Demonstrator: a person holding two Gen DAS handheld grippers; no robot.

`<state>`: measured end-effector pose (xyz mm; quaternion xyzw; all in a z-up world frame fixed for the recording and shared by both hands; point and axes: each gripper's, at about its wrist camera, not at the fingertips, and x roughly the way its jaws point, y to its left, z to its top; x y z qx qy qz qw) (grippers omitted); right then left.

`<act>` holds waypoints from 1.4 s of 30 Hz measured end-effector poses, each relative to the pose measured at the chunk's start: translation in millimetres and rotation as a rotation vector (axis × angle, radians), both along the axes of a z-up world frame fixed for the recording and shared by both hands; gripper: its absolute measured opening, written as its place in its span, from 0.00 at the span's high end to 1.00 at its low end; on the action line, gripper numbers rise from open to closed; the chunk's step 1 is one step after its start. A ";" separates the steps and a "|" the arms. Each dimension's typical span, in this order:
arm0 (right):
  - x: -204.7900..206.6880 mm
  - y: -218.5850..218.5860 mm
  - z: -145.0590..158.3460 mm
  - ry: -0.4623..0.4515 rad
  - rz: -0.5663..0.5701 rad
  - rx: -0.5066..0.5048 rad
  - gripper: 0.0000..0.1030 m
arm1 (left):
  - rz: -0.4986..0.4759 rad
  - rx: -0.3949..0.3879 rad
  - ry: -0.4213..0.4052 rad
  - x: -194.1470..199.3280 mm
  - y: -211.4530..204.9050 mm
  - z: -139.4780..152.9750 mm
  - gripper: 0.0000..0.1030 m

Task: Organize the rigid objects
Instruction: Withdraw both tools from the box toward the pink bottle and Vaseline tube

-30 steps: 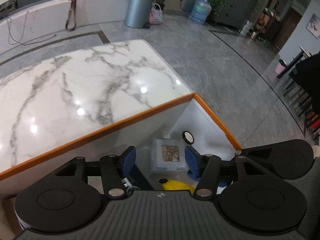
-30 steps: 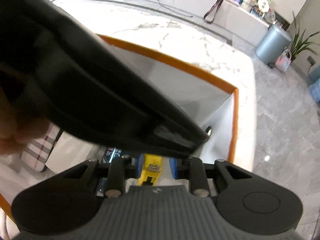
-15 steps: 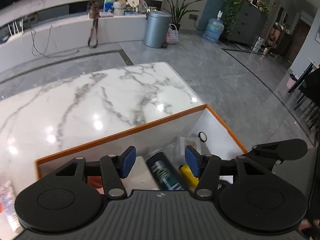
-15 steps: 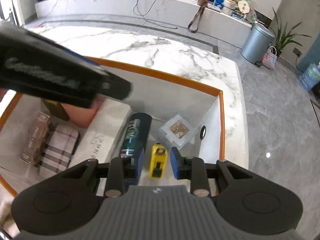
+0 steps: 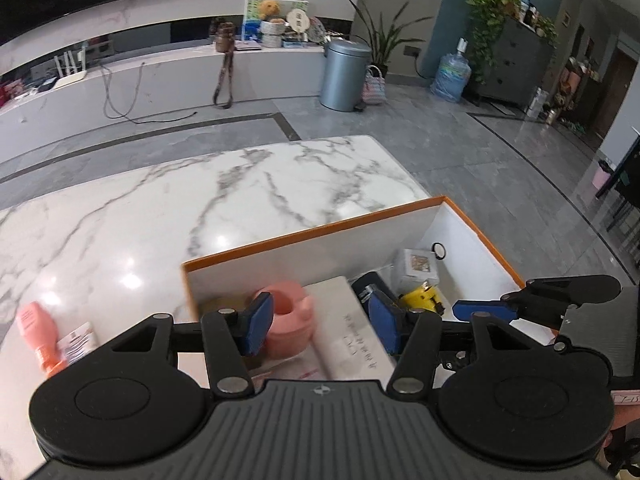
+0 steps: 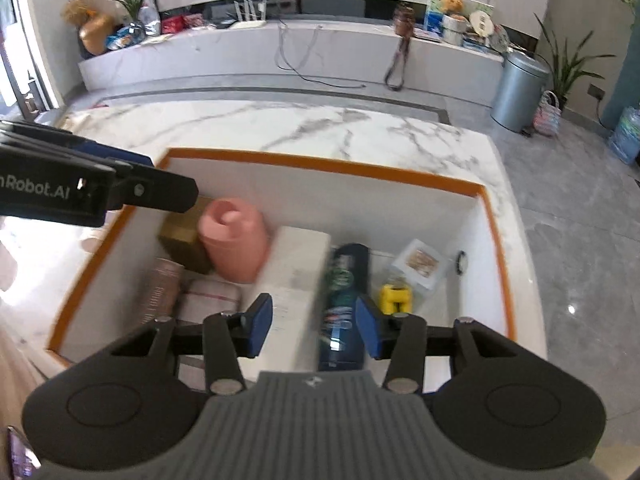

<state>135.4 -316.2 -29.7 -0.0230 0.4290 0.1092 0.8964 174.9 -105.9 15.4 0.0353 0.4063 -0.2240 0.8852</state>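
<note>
Box: the white cardboard box with the orange rim [image 6: 324, 162] lies below and ahead of both tongs, on the white marble table [image 5: 168, 216].
Packed: a yellow tape measure [image 6: 395, 298], dark blue can [image 6: 344, 300], pink plastic jar [image 6: 234, 240], flat white carton [image 6: 296, 276], small clear packet [image 6: 420, 262] and more already lie inside.
Right gripper [image 6: 314, 326]: jaws have just been opening; nothing pressed between them, the yellow tape measure just beyond its right pad.
Left gripper [image 5: 320, 324]: parted, empty, above the box's left half.
Left over: a peach plastic bottle [image 5: 38, 330] and a small printed packet [image 5: 76, 344] lie outside, left of the left gripper.
Progress: judged mostly done.
</note>
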 end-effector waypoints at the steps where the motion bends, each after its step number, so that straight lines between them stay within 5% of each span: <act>1: -1.5 4.5 1.9 -0.004 0.009 0.006 0.54 | 0.008 0.001 -0.004 -2.5 5.0 0.9 0.38; 23: -2.6 128.1 33.6 -0.107 0.237 0.041 0.56 | 0.237 0.004 0.022 -25.7 143.4 -5.2 0.50; 28: 5.9 159.1 29.9 -0.090 0.309 0.030 0.68 | 0.299 0.009 0.033 -24.6 172.2 -13.1 0.51; 38: 33.8 216.7 4.2 -0.017 0.364 0.033 0.68 | 0.461 -0.005 0.068 -3.0 224.8 -37.8 0.51; 42: 50.2 233.4 -9.4 0.021 0.341 0.051 0.68 | 0.534 -0.076 0.101 13.1 236.9 -51.4 0.51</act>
